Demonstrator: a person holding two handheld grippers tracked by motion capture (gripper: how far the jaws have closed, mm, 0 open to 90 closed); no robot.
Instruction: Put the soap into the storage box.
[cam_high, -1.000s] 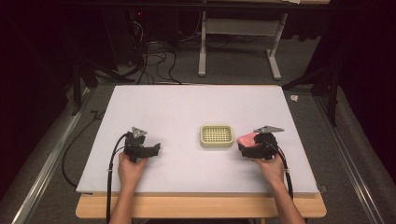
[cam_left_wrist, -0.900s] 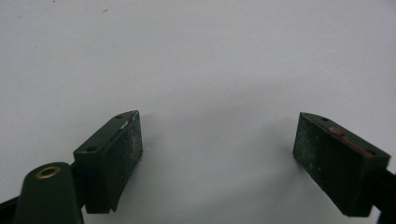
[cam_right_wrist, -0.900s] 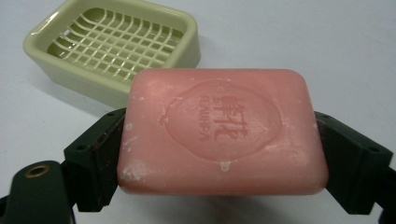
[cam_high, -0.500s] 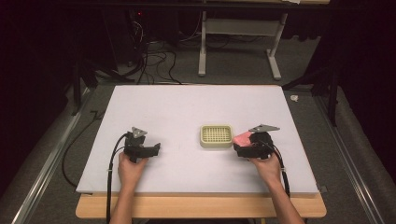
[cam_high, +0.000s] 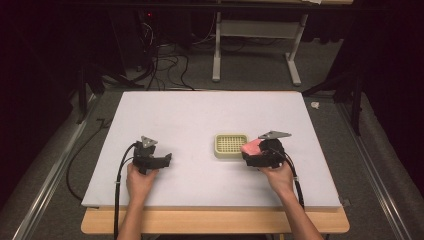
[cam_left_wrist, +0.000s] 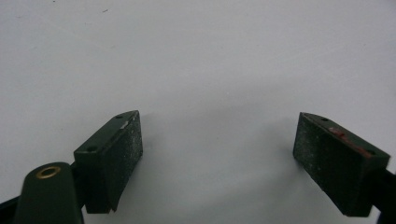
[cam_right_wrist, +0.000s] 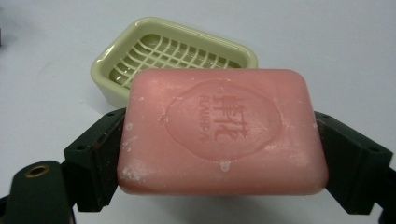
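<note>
A pink soap bar with an embossed stamp is clamped between the jaws of my right gripper. From above, the soap bar and right gripper hover just right of a pale green soap dish with a grid insert. In the right gripper view the soap dish lies directly ahead, partly hidden behind the soap. My left gripper rests at the table's front left, jaws wide apart over bare white surface; the left gripper holds nothing.
The white table sits on a wooden base. Cables and a metal stand's legs lie on the floor beyond the far edge. Rails run along both sides.
My right gripper has carried the soap leftward, closer to the dish. The left gripper has stayed put.
</note>
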